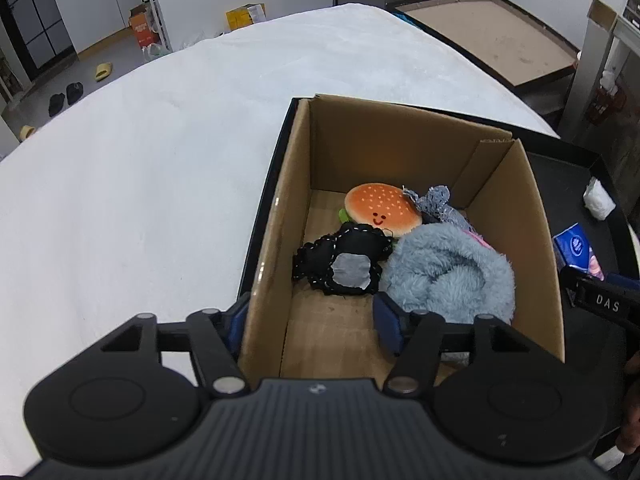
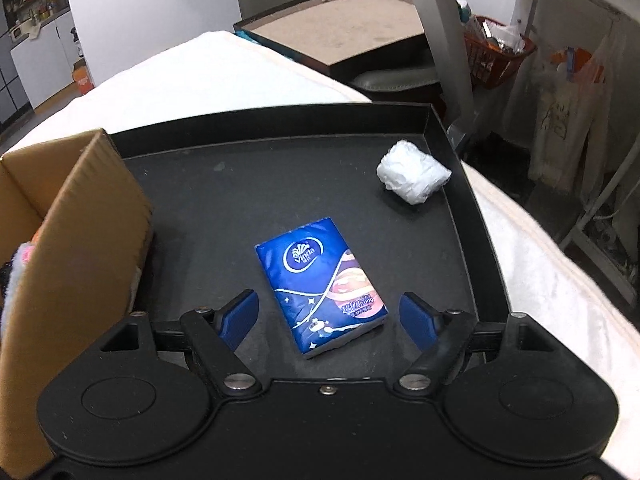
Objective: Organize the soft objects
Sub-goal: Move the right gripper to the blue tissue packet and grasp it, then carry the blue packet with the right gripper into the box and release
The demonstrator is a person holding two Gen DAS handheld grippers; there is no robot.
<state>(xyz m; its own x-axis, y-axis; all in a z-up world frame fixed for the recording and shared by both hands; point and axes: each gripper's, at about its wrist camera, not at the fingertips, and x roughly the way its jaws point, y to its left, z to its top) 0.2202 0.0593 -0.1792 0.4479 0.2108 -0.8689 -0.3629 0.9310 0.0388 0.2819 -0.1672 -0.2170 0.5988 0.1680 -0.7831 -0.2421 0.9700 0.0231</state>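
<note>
I see even, cool indoor light from overhead, with the white bedcover (image 1: 160, 168) nearly blown out. The cardboard box (image 1: 400, 148) holds soft shadow inside. Strong fisheye bending curves the far edges; the black tray (image 2: 280, 128) reads dim, and focus stays sharp

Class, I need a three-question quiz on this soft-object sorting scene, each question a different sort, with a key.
1. True or false: the blue plastic tissue packet lies inside the brown cardboard box.
2. Which sits nearest the box's far wall? A) orange burger plush B) fluffy light-blue fabric C) black stitched plush
3. Fill in: the right gripper has its jaws ____ around the packet.

Key: 1 false, it lies on the black tray; 2 A; 3 open.
</note>
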